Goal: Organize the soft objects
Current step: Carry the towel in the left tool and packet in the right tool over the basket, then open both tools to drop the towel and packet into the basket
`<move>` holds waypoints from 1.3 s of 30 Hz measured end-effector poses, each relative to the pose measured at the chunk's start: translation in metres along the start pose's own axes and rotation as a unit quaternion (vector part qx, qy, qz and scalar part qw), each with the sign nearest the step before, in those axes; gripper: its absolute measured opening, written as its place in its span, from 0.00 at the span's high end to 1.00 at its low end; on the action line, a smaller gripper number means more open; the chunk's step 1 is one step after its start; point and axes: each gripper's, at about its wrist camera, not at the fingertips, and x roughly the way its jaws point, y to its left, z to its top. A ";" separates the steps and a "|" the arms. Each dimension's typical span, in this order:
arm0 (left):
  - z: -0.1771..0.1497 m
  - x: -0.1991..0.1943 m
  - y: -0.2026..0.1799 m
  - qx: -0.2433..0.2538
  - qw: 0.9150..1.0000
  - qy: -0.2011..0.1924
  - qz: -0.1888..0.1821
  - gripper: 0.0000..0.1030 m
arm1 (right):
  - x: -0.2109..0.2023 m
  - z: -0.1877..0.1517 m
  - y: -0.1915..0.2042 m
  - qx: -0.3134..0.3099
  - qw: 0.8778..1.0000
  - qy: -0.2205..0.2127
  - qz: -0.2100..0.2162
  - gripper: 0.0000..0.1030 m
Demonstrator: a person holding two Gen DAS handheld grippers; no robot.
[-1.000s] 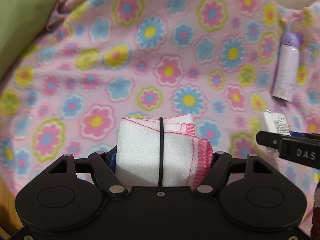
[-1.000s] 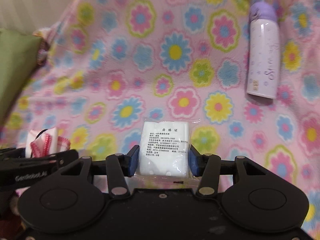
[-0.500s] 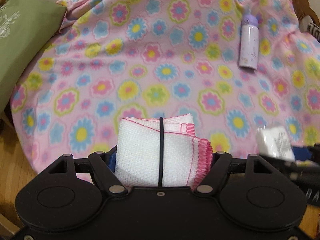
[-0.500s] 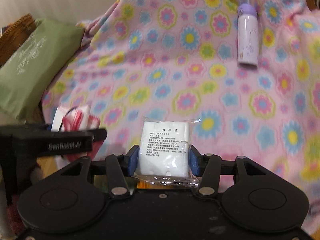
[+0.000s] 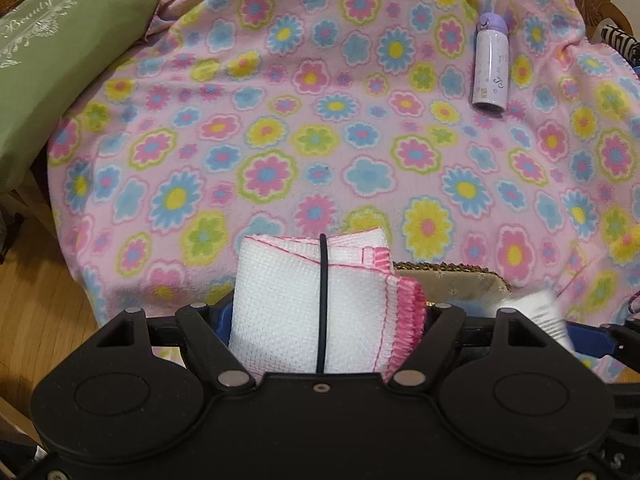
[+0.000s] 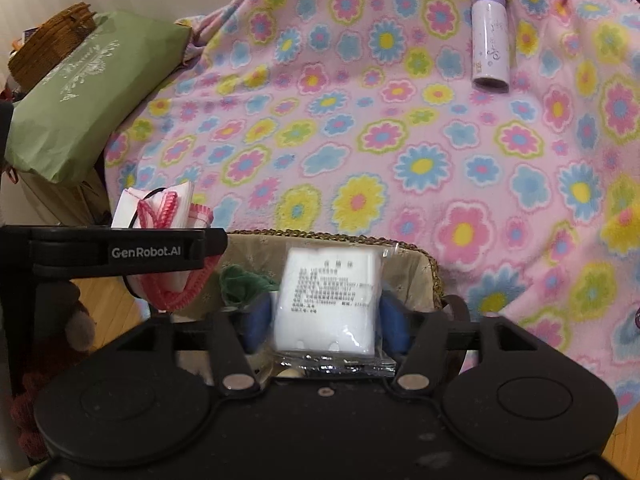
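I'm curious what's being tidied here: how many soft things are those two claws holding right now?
2. The left gripper pinches a folded white cloth with pink edging; the right gripper pinches a wrapped white pad packet above a lined basket.

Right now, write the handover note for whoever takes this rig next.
Left gripper: jaws shut on the folded white cloth with pink stitched edge, bound by a black band.
Right gripper: jaws shut on the sealed white cotton pack.
Both are held over the lined woven basket, which has something green inside.
The purple-capped bottle lies on the floral blanket.
Done: both soft items picked up.
Left: likely drop both into the basket.
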 end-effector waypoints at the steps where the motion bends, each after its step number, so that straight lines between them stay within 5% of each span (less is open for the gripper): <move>1: -0.002 -0.002 0.000 -0.002 1.000 -0.002 -0.001 0.29 | -0.001 -0.001 0.000 -0.001 1.000 -0.005 0.000 0.29; 3: -0.005 -0.007 0.000 -0.006 1.000 -0.012 0.000 0.22 | -0.005 -0.004 0.002 -0.002 1.000 -0.011 -0.002 0.29; 19: -0.036 -0.047 -0.014 -0.001 0.998 -0.056 0.018 0.22 | -0.051 -0.033 -0.009 0.038 0.995 -0.066 -0.063 0.29; 39: -0.058 -0.050 -0.014 -0.001 0.999 -0.042 0.014 0.21 | -0.055 -0.039 -0.010 0.056 0.993 -0.063 -0.083 0.27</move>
